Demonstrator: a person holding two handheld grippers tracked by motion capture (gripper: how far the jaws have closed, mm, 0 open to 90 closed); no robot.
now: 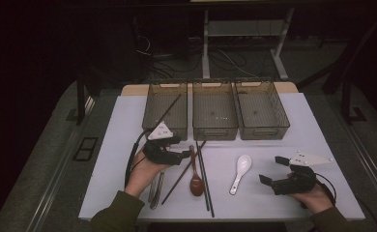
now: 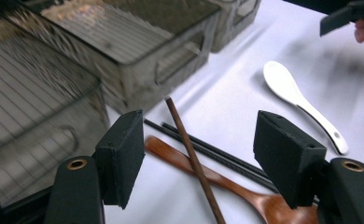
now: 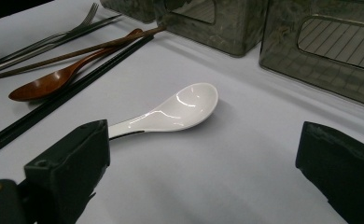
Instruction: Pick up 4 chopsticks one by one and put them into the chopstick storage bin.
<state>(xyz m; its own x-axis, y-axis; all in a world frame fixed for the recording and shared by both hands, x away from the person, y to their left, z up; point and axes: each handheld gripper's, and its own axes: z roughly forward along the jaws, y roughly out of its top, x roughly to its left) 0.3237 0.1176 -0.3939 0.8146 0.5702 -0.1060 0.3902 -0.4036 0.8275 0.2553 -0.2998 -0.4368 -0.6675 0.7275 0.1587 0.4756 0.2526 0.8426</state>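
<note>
Left gripper (image 2: 196, 154) fingers apart over wooden spoon (image 2: 208, 175), brown chopstick (image 2: 194, 161)

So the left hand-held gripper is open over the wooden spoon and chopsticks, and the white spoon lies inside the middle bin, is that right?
Not quite. The white spoon lies on the table, in front of the bins, as the high view shows. The rest holds: the left hand-held gripper is open over the wooden spoon and chopsticks.
</note>
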